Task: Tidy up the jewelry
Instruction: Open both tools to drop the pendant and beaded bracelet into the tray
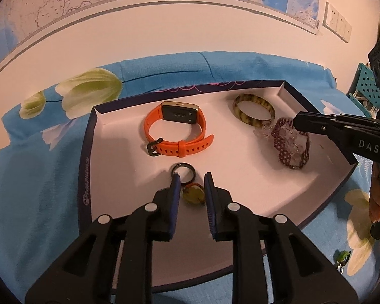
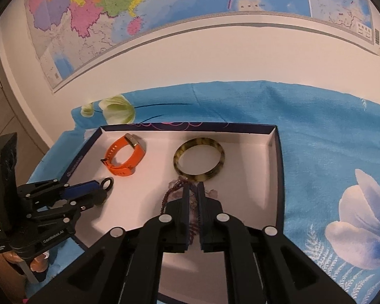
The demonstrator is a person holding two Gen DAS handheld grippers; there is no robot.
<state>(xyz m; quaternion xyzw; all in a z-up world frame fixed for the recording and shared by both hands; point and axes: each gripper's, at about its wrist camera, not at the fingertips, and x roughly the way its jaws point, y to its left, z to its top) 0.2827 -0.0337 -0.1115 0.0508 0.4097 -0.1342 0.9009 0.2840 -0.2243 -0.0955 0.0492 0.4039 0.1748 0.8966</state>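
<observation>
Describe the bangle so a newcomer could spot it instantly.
Start at the shallow white-lined box on the blue floral cloth. In its far right corner lies the bangle, a rigid, brown-and-yellow striped hoop, unlike the orange watch or beaded bracelet.

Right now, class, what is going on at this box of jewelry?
A person is sorting jewelry in a shallow white-lined box on a blue floral cloth, with tongs in each hand. The right tongs are closed on a purple beaded bracelet beside the striped bangle. The left tongs are open around a small yellowish pendant, next to a dark ring. An orange watch lies further back in the box, and a small green trinket remains on the cloth outside it.
</observation>
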